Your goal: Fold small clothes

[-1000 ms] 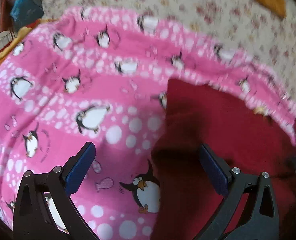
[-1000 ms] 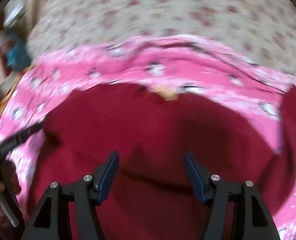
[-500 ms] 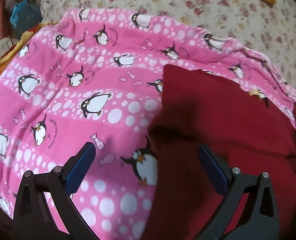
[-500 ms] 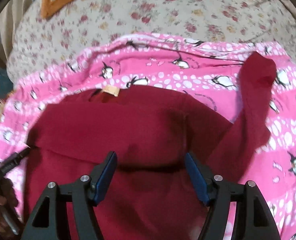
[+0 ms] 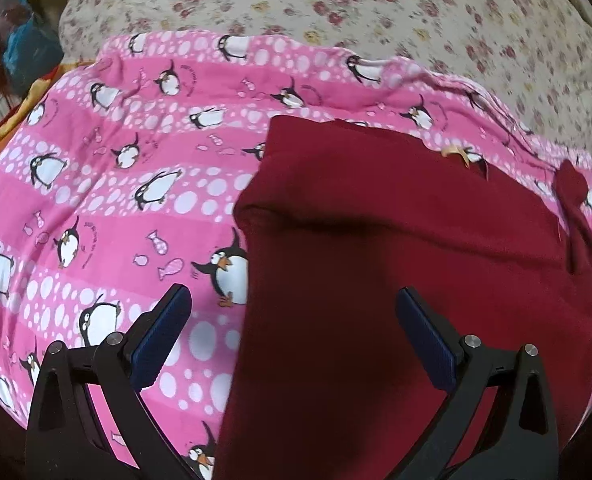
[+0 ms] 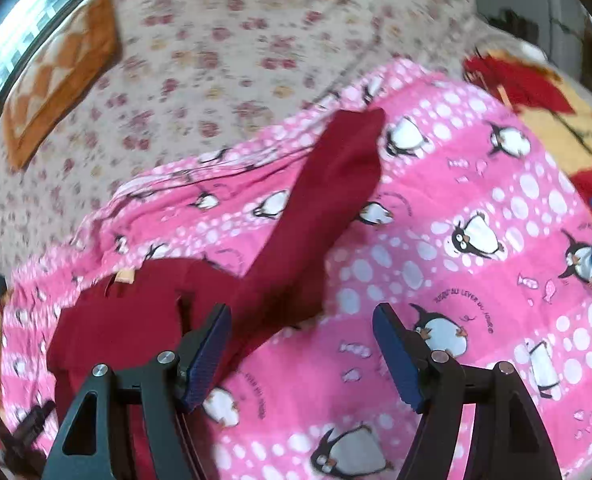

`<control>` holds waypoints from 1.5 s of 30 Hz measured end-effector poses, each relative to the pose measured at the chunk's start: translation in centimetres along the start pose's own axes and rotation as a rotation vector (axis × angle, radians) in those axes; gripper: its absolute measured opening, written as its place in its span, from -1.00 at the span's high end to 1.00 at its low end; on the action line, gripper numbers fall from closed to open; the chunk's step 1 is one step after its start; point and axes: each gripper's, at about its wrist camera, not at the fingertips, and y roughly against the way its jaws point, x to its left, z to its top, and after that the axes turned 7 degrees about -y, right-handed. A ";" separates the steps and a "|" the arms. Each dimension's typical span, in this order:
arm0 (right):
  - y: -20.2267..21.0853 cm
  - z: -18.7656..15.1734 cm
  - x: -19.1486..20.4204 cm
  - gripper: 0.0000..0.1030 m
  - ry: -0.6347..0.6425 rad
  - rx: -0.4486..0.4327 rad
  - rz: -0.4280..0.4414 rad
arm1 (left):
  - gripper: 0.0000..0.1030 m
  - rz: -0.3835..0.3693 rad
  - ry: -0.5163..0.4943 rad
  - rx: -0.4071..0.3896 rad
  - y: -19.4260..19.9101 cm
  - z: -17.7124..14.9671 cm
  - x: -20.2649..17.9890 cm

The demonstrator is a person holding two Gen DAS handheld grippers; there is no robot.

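Two grippers hang over a dark red top (image 5: 416, 248) spread on a pink penguin-print blanket (image 5: 108, 184). In the left wrist view, the left gripper (image 5: 292, 336) has its blue-padded fingers (image 5: 160, 336) spread wide with nothing pinched; the top fills the centre and lower right of the frame, its left edge running up the middle, so one finger sits over bare blanket and the other over red cloth. That side already looks turned in, with a soft fold ridge across the middle of the frame. In the right wrist view, the right gripper (image 6: 302, 354) also has its fingers spread and holds nothing; the top's unfolded sleeve (image 6: 328, 208) lies straight ahead, its long axis slanting from just above the left finger up toward the cuff at upper centre, while the body of the garment sits at lower left. The right hand is plainly the nearer one to that sleeve, and the next fold likely means pinching it and carrying it toward lower left. The blanket lies on a cream floral bedspread (image 6: 224, 60) across the upper frame; an orange patterned cushion (image 6: 60, 80) sits upper left, red and yellow fabric (image 6: 536, 92) upper right.
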 end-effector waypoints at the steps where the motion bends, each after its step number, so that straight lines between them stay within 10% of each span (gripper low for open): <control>1: -0.3 0.5 -0.3 -0.37 -0.020 -0.008 -0.004 | -0.99 0.004 -0.010 -0.002 0.0 0.0 -0.3; 18: -14.7 8.2 4.3 -0.35 0.157 0.069 -0.264 | -0.99 -0.007 0.015 -0.004 -0.7 0.6 -0.4; 21: -15.4 8.4 3.3 0.30 0.159 0.065 -0.278 | -0.99 -0.001 0.014 0.004 -1.1 0.5 -0.3; 24: -14.1 8.8 2.1 0.83 0.121 0.059 -0.198 | -0.99 -0.004 0.033 0.012 -1.4 0.4 0.1; 33: -3.6 8.3 3.2 0.86 0.119 -0.002 0.149 | -0.99 -0.030 0.088 -0.039 0.6 0.7 1.0; 45: 0.3 -4.7 21.1 0.86 0.488 0.137 0.530 | -0.99 -0.038 0.154 -0.073 2.5 0.4 3.0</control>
